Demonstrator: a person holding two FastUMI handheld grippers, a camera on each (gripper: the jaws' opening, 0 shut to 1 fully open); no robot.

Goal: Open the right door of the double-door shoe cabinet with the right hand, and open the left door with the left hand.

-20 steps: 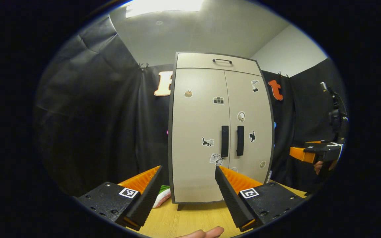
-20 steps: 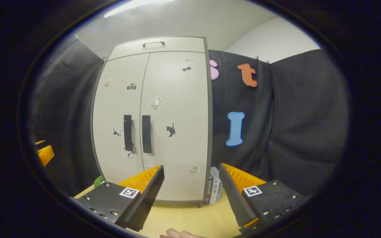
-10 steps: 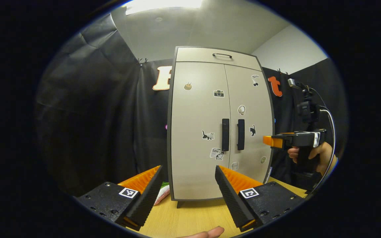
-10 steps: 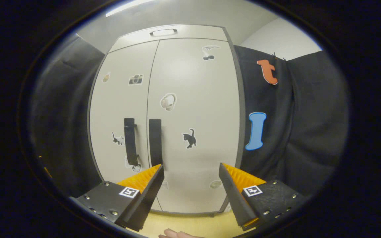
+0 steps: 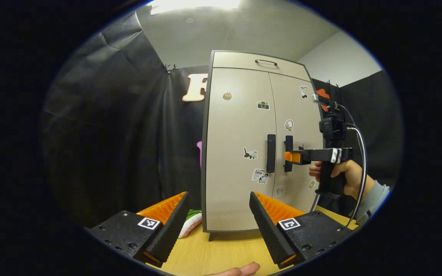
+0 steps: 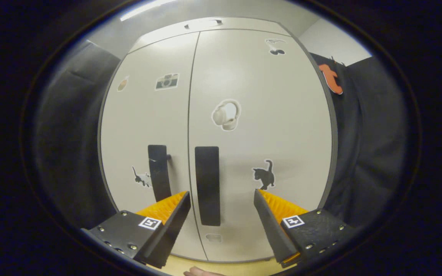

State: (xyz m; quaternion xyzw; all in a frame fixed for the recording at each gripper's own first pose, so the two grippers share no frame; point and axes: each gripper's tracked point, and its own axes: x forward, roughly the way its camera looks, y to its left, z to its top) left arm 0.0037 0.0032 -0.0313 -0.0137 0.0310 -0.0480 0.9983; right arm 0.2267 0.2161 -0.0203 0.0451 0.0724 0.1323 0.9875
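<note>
Two doors, both shut, on the cabinet [image 5: 257, 145], which stands upright on the table [image 5: 221, 255] against the black cloth. I've got the left door [image 5: 240, 145] and right door [image 5: 296, 142] meeting at a centre seam, with a drawer [image 5: 261, 63] above them. From my right gripper view the cabinet looms close, the right door [image 6: 259, 142] dead ahead.

My left gripper [image 5: 218, 212] hangs back over the table, well short of the cabinet, jaws spread wide with nothing between them. My right gripper [image 6: 221, 211] is right up at the doors, jaws spread too, and the right handle [image 6: 207, 186] sits in the gap between them; I can't tell whether either finger touches it. In the left gripper view that right gripper [image 5: 290, 157] sits level at the right handle [image 5: 288, 153], a hand [image 5: 342, 174] gripping it from behind.

Left handle [image 5: 271, 153] is just beside the seam, untouched. Stickers dot the doors: a cat [image 6: 264, 175] to the right of the right handle, headphones [image 6: 225, 115] above it, a camera [image 6: 166, 81] on the left door. Something green and white [image 5: 191, 224] lies on the table at the cabinet's left foot.
</note>
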